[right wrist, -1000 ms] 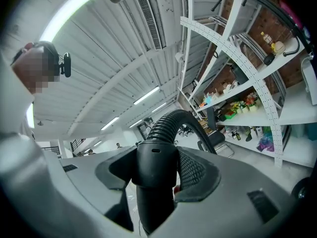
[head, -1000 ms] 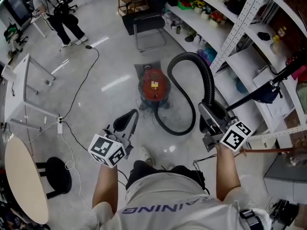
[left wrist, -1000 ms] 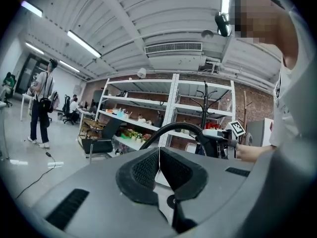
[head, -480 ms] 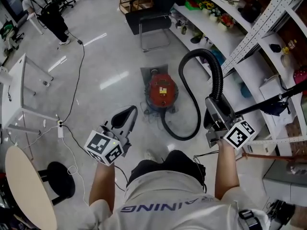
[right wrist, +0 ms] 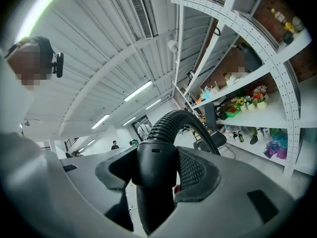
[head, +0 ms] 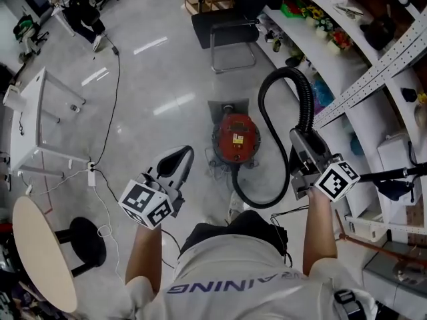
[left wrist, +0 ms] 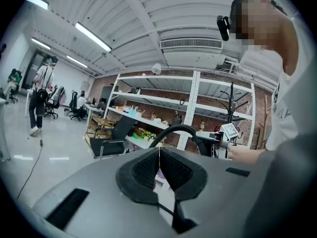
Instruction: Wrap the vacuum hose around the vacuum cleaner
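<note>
Glossy grey floor (head: 153, 79), bright with ceiling-light reflections, white shelving (head: 373, 59) along the right.

Vacuum cleaner (head: 235, 137) stood near mid-floor – a squat red drum with a yellow label on top, hard-shelled by the look of it. Hose (head: 300, 95) was black, ribbed and flexible. It rose in a tall arch from the right gripper, dropped past the drum's right side and lay in a slack loop on the floor in front of it. No turn of it was on the drum.

Change over the last second: drum and hose sat closer to the person in the head view, and the arch stood narrower and steeper – both grippers had been carried towards the machine. Judged this as approach only, with wrapping not begun.

Right gripper (head: 303, 162) kept its wide clamp on the hose's smooth rigid end cuff, with the mesh-textured pads (right wrist: 190, 168) pressed to it. Left gripper (head: 179, 160) had its jaws together with nothing between them, and it was held level, left of the drum.

Further out were a black chair (head: 227, 29) behind the vacuum and a thin cable (head: 110, 112) trailing across the floor.
</note>
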Motion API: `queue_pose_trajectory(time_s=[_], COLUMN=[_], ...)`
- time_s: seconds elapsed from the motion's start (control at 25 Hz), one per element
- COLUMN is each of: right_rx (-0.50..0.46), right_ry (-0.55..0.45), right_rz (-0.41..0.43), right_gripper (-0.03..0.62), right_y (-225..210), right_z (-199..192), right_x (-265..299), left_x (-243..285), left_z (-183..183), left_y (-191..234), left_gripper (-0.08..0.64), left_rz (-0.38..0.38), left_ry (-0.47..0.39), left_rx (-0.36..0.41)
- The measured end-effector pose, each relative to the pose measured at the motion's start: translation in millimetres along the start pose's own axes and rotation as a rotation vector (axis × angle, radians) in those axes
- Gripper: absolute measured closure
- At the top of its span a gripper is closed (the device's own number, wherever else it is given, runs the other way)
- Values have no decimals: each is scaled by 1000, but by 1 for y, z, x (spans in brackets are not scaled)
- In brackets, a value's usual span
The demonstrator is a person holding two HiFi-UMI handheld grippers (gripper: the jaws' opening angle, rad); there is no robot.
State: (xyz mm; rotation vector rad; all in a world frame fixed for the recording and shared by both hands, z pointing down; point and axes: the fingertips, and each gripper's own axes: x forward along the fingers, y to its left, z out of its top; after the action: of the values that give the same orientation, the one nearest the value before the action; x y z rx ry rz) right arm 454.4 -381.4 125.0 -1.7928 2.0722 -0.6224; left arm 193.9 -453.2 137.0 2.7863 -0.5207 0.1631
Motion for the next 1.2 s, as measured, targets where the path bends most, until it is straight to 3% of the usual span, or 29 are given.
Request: queue_pose_trajectory(time_s=[0.28,0.48,0.92,1.2], right_rx=[-29,-88,-253,-336], right_ry=[146,207,258,256], right_rz=[30,55,119,221], right_gripper=[347,347,347,347], right_y=[-81,-103,-91,-43], right_z=[8,12,38,42], right_x=[94,167,321,392], left_x=[55,60,43,22], left_z=[12,4,-7,-10], left_y=[33,60,114,142], left_gripper=[540,540,540,540], left_rz=[88,137,207,254], left_ry=[1,13,38,30], left_rx=[-10,-43,-106,-127])
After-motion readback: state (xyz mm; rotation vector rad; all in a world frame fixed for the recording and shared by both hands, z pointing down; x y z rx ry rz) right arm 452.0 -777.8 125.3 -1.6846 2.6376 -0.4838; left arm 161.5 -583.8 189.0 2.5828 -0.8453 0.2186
